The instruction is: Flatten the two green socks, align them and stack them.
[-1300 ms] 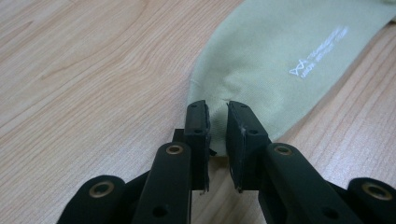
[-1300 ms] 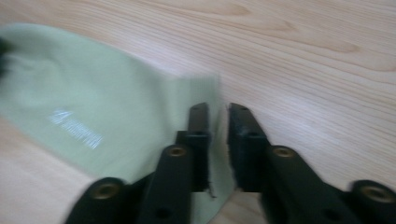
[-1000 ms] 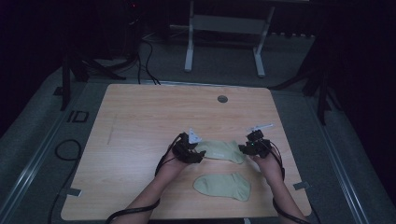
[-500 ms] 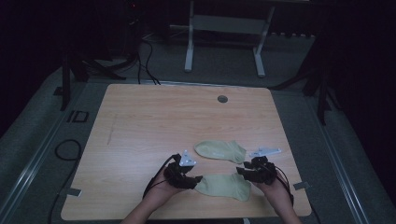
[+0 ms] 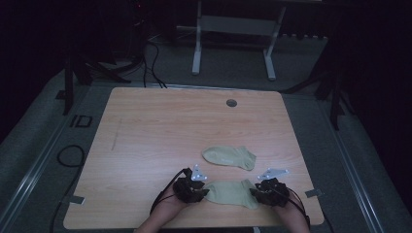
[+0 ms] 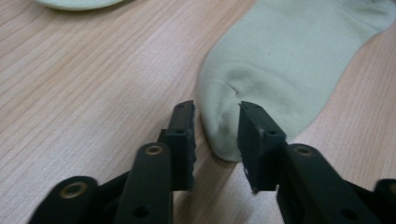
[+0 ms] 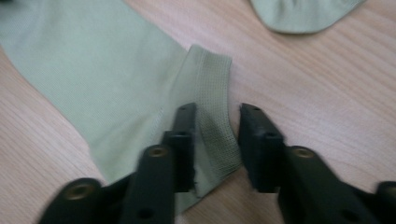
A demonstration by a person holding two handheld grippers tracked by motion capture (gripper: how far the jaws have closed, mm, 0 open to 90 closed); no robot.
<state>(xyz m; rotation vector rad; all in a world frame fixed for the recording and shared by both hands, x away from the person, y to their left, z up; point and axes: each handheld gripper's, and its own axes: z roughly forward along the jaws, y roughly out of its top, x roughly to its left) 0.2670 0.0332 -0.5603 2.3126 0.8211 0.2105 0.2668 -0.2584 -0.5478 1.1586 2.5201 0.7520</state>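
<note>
Jaws parted around near sock [image 5: 232, 192] ends, wood table [image 5: 160, 131], dark room

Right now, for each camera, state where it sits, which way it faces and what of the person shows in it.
High view: fixed above the person's side, looking forward and down on the table; hands hold the left gripper and right gripper at the ends of the near sock.
Left gripper view: rides the left gripper, looking along its jaws, open around that sock's toe.
Right gripper view: rides the right gripper, jaws open around its ribbed cuff.
Shared: both gripper views also catch the far sock.
</note>
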